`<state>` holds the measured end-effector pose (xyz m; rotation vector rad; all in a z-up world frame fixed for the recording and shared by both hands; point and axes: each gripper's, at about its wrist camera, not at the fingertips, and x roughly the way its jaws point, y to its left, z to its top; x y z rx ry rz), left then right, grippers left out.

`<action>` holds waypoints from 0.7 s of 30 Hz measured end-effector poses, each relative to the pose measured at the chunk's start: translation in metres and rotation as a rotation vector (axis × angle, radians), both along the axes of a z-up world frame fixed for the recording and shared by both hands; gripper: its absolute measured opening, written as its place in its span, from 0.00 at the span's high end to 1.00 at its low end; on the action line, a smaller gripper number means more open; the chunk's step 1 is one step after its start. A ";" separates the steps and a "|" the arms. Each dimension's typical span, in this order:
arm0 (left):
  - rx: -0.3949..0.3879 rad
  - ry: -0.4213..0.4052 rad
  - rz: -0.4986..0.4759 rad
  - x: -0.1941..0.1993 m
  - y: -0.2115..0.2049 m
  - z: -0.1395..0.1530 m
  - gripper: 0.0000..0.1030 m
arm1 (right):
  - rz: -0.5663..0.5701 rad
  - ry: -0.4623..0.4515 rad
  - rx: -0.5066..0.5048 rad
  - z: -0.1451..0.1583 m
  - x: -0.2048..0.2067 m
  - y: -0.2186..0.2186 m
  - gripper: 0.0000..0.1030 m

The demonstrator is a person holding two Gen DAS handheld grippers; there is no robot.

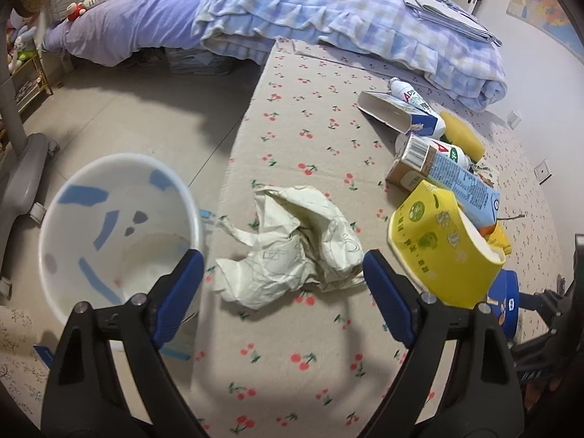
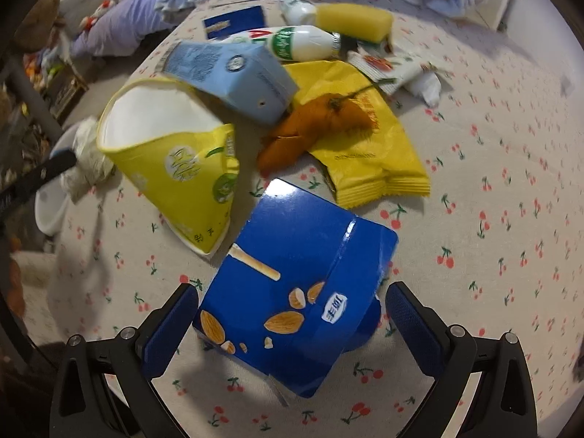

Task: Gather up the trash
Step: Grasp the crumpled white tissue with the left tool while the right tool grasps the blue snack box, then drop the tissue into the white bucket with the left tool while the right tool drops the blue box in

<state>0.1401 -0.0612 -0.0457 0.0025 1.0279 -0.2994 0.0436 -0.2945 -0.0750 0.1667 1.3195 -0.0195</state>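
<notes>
Left gripper (image 1: 283, 268), fingers spread wide and holding nothing, hangs over the crumpled pale paper bag (image 1: 292, 248) that lies at the centre of the left wrist view on the cherry-print sheet (image 1: 310, 124). Right gripper (image 2: 292, 304), likewise spread apart and empty, frames the blue almond-stick box (image 2: 292, 292) low in the centre of the right wrist view; whether its pads touch the box cannot be told. Just above and left of that box lies the squashed yellow paper cup (image 2: 175, 160), its open mouth turned to the upper left. A light blue carton (image 2: 233, 76) rests against the cup's upper rim, with orange peel (image 2: 314, 127) and a yellow snack wrapper (image 2: 368, 146) to its right. Toward the top of the frame lie a white drink bottle (image 2: 292, 42) and a yellow sponge (image 2: 352, 22). In the left wrist view a white bin (image 1: 116, 230) stands on the floor at lower left, just beside the sheet's edge. A checked blue quilt (image 1: 328, 11) fills the upper part of the frame.
</notes>
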 end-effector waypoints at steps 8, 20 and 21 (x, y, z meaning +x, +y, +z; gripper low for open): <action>-0.037 0.050 -0.050 0.002 -0.016 -0.012 0.49 | 0.002 -0.047 -0.044 -0.003 -0.013 0.002 0.06; -0.015 0.017 -0.087 -0.018 -0.025 -0.001 0.71 | -0.018 -0.084 -0.001 0.021 -0.039 -0.032 0.44; -0.025 0.014 -0.083 -0.018 -0.023 0.001 0.71 | -0.021 -0.089 0.000 0.026 -0.045 -0.030 0.45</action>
